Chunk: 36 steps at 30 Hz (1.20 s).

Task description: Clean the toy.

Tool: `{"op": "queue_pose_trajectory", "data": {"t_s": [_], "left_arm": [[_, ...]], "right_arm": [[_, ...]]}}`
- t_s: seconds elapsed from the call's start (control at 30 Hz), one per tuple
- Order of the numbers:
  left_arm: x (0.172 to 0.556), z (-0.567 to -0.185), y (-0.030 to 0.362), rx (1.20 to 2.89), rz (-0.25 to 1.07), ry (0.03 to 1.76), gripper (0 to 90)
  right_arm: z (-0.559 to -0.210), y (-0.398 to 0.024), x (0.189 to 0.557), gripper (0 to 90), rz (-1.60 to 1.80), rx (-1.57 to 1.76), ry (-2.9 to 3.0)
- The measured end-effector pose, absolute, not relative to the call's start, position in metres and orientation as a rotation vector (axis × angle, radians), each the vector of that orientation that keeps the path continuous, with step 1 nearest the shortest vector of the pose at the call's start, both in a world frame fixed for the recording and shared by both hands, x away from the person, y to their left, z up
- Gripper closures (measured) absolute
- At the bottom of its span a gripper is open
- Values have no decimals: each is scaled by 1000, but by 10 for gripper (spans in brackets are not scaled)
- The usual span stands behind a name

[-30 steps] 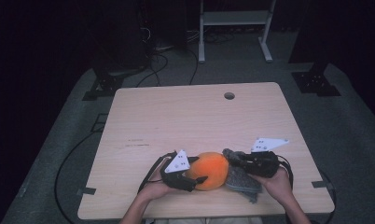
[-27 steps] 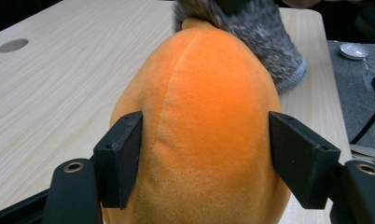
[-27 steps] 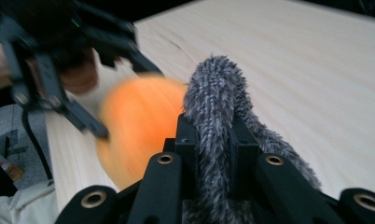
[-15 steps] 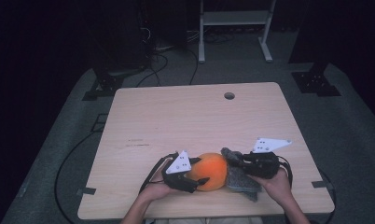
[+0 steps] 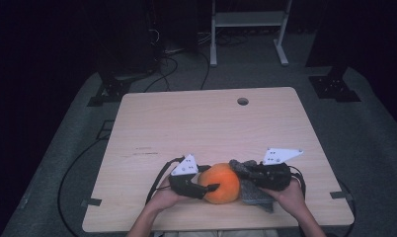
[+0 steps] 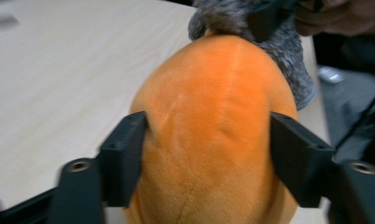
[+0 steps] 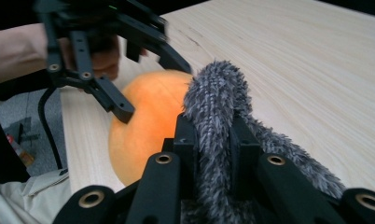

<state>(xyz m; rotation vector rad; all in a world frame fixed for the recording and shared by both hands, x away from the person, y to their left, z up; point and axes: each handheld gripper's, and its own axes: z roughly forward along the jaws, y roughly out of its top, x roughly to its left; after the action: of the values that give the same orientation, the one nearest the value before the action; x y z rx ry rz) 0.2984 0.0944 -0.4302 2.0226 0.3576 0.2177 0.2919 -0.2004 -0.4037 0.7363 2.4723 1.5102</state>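
Note:
An orange plush ball (image 5: 221, 182) lies near the table's front edge, with a grey furry piece (image 5: 256, 195) against its right side. My left gripper (image 5: 206, 181) comes in from the left. Its jaws have just been closing with the orange plush (image 6: 213, 107) between them. In the left gripper view both pads press into the plush's sides. My right gripper (image 5: 238, 168) reaches in from the right. In the right gripper view it (image 7: 213, 135) is shut on a tuft of the grey fur (image 7: 218, 88), beside the orange plush (image 7: 153, 107).
The wooden table (image 5: 201, 128) has a small round hole (image 5: 243, 101) near its far edge. Beyond it, on the dark floor, stand a white frame (image 5: 246, 19) and black stand bases (image 5: 335, 84). A cable (image 5: 68, 168) runs along the left.
Hardly anything differs in the high view: both hands and the plush stay where they were.

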Motion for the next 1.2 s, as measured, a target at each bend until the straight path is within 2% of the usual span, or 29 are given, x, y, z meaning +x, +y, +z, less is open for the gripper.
{"op": "queue_pose_trajectory", "data": {"t_s": [0.17, 0.3, 0.43, 0.5, 0.57, 0.63, 0.67, 0.73, 0.8, 1.0, 1.2], "left_arm": [[297, -424, 95, 1962, 300, 353, 439], [290, -425, 90, 1992, 286, 266, 433], [293, -426, 93, 1997, 200, 273, 337], [297, -426, 92, 1994, 175, 316, 245], [303, -429, 89, 2018, 96, 357, 156], [306, -435, 88, 2021, 64, 377, 146], [306, -436, 89, 2021, 67, 372, 166], [299, -433, 88, 2026, 194, 326, 296], [294, -428, 86, 2010, 300, 313, 377], [291, -430, 87, 2043, 358, 259, 389], [289, -433, 85, 2038, 320, 235, 349]], "right_arm": [[-408, -212, 298, 771, 1429, 848, 2454], [-400, -208, 293, 770, 1517, 774, 2456], [-408, -208, 297, 775, 1487, 809, 2512], [-412, -213, 299, 775, 1459, 841, 2530], [-412, -217, 299, 775, 1446, 847, 2554], [-411, -217, 296, 773, 1464, 812, 2572], [-408, -214, 294, 773, 1472, 791, 2567], [-401, -209, 290, 773, 1502, 725, 2543], [-393, -204, 288, 773, 1566, 685, 2516], [-407, -212, 304, 774, 1519, 826, 2512], [-409, -227, 305, 774, 1444, 907, 2499]]}}
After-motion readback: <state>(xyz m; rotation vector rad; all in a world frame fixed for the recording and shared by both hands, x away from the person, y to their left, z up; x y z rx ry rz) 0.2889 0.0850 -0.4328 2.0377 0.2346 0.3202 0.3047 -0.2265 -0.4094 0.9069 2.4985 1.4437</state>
